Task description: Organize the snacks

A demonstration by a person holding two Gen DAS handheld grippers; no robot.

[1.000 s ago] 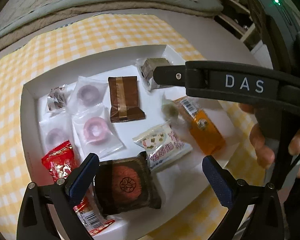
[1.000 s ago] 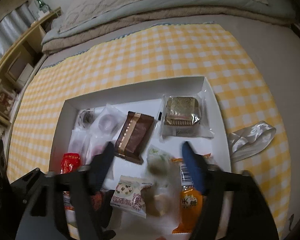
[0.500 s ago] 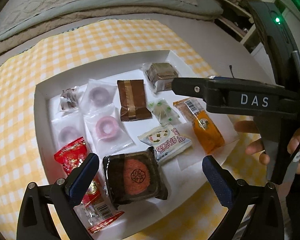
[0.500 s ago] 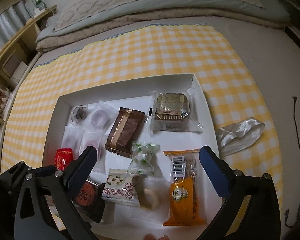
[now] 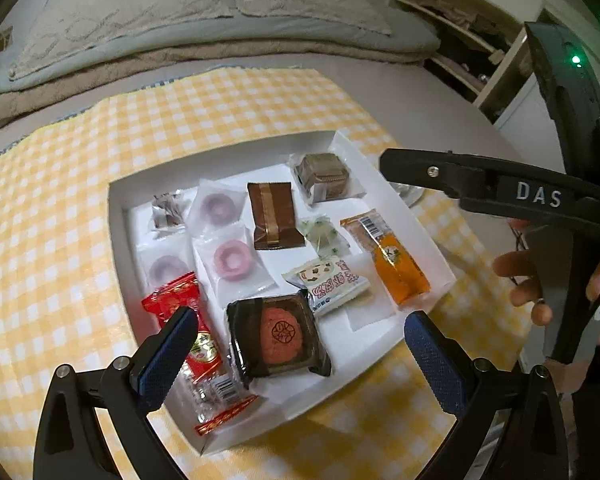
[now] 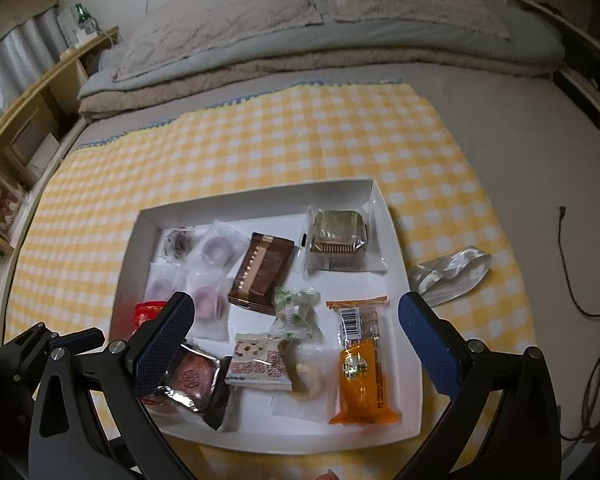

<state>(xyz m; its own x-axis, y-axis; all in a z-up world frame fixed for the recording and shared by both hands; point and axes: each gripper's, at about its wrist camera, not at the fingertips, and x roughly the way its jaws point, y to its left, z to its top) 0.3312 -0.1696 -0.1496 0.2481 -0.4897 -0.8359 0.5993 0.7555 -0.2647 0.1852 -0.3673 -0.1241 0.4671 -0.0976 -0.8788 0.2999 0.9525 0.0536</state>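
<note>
A white box [image 5: 116,208] [image 6: 380,200] lies on a yellow checked cloth and holds several wrapped snacks. Among them are a brown packet [image 5: 274,216] [image 6: 260,274], a green-speckled candy packet [image 5: 324,232] [image 6: 294,308], an orange packet [image 5: 396,268] [image 6: 364,376] and a red mooncake in a dark tray [image 5: 278,334] [image 6: 190,376]. My left gripper [image 5: 300,360] hangs open above the box's near edge, holding nothing. My right gripper [image 6: 296,344] is wide open above the box's near half, empty too. In the left wrist view one of its fingers [image 5: 480,184] reaches in from the right.
An empty clear wrapper [image 6: 452,272] lies on the cloth [image 6: 260,148] just right of the box. A dark cable [image 6: 572,272] runs along the bare surface further right. Folded bedding [image 6: 300,52] lines the far edge and wooden shelves [image 6: 16,128] stand at the left.
The right jaws have spread wide, and the green-speckled candy packet now lies free in the box. Both grippers have lifted and drawn back, so the box looks smaller.
</note>
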